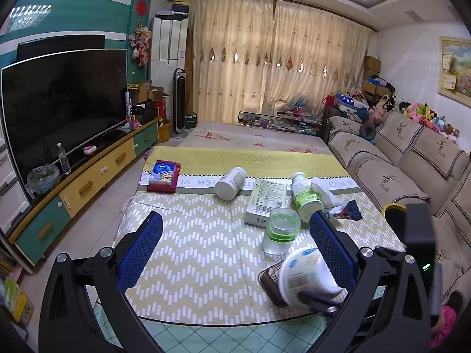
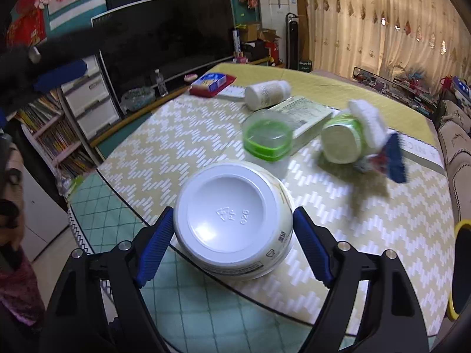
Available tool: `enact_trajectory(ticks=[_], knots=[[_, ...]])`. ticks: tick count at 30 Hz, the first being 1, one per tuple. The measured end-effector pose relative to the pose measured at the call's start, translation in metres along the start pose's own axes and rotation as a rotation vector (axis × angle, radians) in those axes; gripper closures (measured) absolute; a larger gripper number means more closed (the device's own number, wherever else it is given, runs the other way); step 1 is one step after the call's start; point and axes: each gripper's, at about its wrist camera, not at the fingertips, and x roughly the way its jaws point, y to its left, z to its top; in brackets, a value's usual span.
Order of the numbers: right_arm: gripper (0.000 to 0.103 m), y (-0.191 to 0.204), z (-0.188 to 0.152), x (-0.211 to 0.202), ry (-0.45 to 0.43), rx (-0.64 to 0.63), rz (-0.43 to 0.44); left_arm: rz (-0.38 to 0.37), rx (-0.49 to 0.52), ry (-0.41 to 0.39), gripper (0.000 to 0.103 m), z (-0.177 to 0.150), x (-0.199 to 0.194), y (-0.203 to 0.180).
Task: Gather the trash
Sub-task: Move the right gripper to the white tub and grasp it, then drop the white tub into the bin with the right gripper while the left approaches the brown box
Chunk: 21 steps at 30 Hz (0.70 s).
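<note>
My right gripper [image 2: 232, 229] is shut on a white plastic bowl-shaped cup [image 2: 232, 220], its base facing the camera, held just above the table's near edge. The same cup shows in the left wrist view [image 1: 306, 276] beside my left gripper's right finger. My left gripper [image 1: 235, 235] is open and empty above the patterned tablecloth [image 1: 191, 250]. On the table lie a clear cup with a green band [image 1: 281, 231], a pale green box [image 1: 266, 203], a white jar on its side [image 1: 231, 182], a green-labelled bottle [image 1: 306, 195] and a blue wrapper [image 1: 347, 210].
A red-and-blue tissue box [image 1: 163, 175] lies at the table's far left. A TV [image 1: 61, 106] on a low cabinet stands to the left, a beige sofa [image 1: 412, 164] to the right. A yellow-rimmed bin [image 2: 462, 267] sits at the right edge.
</note>
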Motion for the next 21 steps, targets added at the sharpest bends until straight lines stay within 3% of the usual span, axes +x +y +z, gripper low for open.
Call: enact_trajectory(ticks=[7, 14, 21], knots=[[0.026, -0.054, -0.015, -0.050, -0.062, 0.092, -0.108, -0.025, -0.010, 0.006, 0.005, -0.002, 0.012, -0.010], [0.026, -0.165, -0.043, -0.097, -0.109, 0.324, -0.339, -0.058, 0.009, 0.037, 0.005, -0.005, 0.032, -0.030], [0.026, -0.265, -0.079, -0.113, -0.096, 0.535, -0.515, -0.054, 0.021, 0.050, 0.005, -0.001, 0.047, -0.041]])
